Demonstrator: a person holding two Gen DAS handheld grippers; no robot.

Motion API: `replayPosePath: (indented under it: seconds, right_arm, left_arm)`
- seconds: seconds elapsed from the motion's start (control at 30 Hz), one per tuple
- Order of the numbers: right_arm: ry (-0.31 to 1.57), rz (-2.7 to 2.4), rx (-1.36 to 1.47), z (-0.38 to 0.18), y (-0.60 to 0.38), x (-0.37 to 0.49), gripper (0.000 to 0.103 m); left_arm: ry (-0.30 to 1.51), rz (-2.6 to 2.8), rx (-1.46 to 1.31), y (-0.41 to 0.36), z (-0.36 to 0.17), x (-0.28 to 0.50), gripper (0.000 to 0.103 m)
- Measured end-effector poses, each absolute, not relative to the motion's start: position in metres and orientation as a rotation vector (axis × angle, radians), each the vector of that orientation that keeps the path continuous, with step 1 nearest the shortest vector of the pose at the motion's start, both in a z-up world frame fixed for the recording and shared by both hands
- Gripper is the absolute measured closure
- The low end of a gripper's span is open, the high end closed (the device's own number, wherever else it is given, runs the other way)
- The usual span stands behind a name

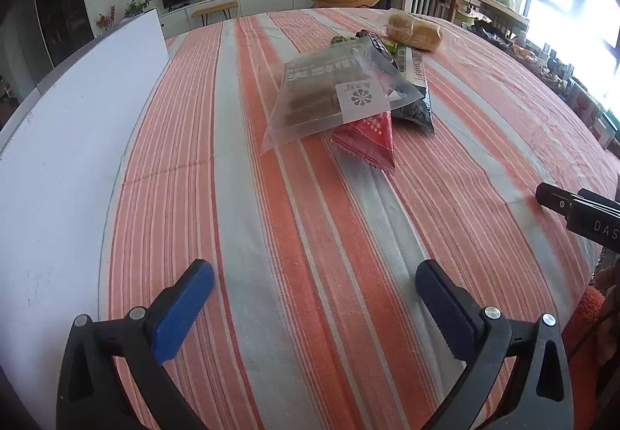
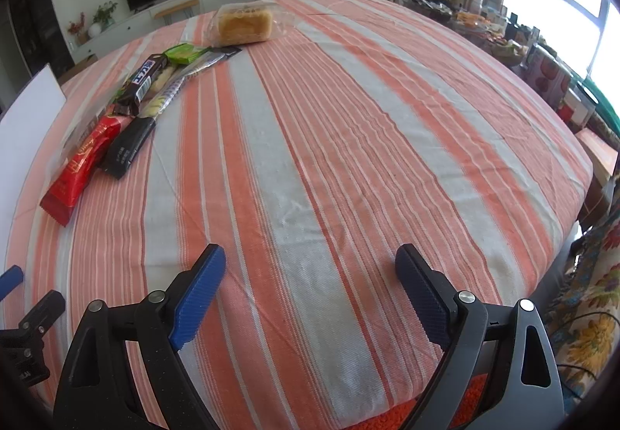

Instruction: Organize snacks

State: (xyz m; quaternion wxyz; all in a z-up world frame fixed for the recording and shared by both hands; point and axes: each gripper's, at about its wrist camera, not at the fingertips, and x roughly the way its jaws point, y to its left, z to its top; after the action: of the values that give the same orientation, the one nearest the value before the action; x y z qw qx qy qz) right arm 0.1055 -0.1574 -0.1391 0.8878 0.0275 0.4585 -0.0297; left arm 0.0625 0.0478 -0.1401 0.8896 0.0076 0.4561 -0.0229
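Note:
A pile of snack packets lies on the striped tablecloth (image 1: 310, 236). On top is a clear bag of brown cakes (image 1: 333, 97), over a red packet (image 1: 368, 139) and a black packet (image 1: 416, 100). A bagged bread loaf (image 1: 414, 31) lies behind. In the right wrist view the red packet (image 2: 81, 166), a black packet (image 2: 128, 147), a dark chocolate bar (image 2: 143, 83), a green packet (image 2: 182, 52) and the loaf (image 2: 244, 23) lie at the left and far side. My left gripper (image 1: 314, 282) is open and empty, short of the pile. My right gripper (image 2: 310, 267) is open and empty over bare cloth.
A white board (image 1: 77, 128) lies along the table's left edge. The right gripper's side (image 1: 577, 209) shows at the right of the left wrist view. Chairs and a cluttered shelf (image 2: 503, 35) stand beyond the table's right edge.

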Motion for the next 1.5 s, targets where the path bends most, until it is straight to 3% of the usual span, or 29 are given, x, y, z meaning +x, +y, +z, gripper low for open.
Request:
replayPosePath:
  seconds: [0.33, 0.5, 0.57, 0.7, 0.9, 0.93, 1.0, 1.07, 1.13, 1.5]
  right_arm:
    - [0.952, -0.061, 0.058, -0.139, -0.158, 0.105, 0.01]
    - [0.952, -0.062, 0.058, -0.139, -0.157, 0.105, 0.01]
    - [0.952, -0.061, 0.057, -0.139, -0.157, 0.105, 0.01]
    - [0.952, -0.061, 0.058, -0.139, -0.158, 0.105, 0.01]
    - [0.95, -0.056, 0.057, -0.139, -0.156, 0.106, 0.01]
    - [0.95, -0.056, 0.056, -0.139, -0.155, 0.106, 0.01]
    - [0.95, -0.056, 0.056, -0.139, -0.155, 0.107, 0.01]
    - [0.95, -0.056, 0.056, -0.139, -0.156, 0.106, 0.01]
    - [0.95, -0.056, 0.056, -0.139, -0.156, 0.106, 0.01]
    - [0.949, -0.054, 0.057, -0.139, -0.156, 0.106, 0.01]
  left_arm:
    - [1.026, -0.063, 0.006, 0.049, -0.135, 0.072, 0.001]
    - [0.924, -0.122, -0.104, 0.057, -0.08, 0.103, 0.0]
    - [0.96, -0.151, -0.195, 0.064, -0.069, 0.137, 0.0]
    - [1.118, -0.192, -0.238, 0.059, -0.083, 0.208, 0.0]
    - [1.167, -0.096, -0.114, 0.054, -0.11, 0.245, 0.001]
    - [1.163, -0.101, -0.16, 0.06, -0.112, 0.244, 0.002]
    - [1.149, -0.113, -0.251, 0.075, -0.113, 0.239, 0.017]
    - [1.151, -0.141, -0.324, 0.086, -0.117, 0.235, 0.041]
    - [1.161, -0.115, -0.311, 0.09, -0.122, 0.231, 0.049]
    - [1.096, -0.037, -0.191, 0.087, -0.118, 0.154, 0.055]
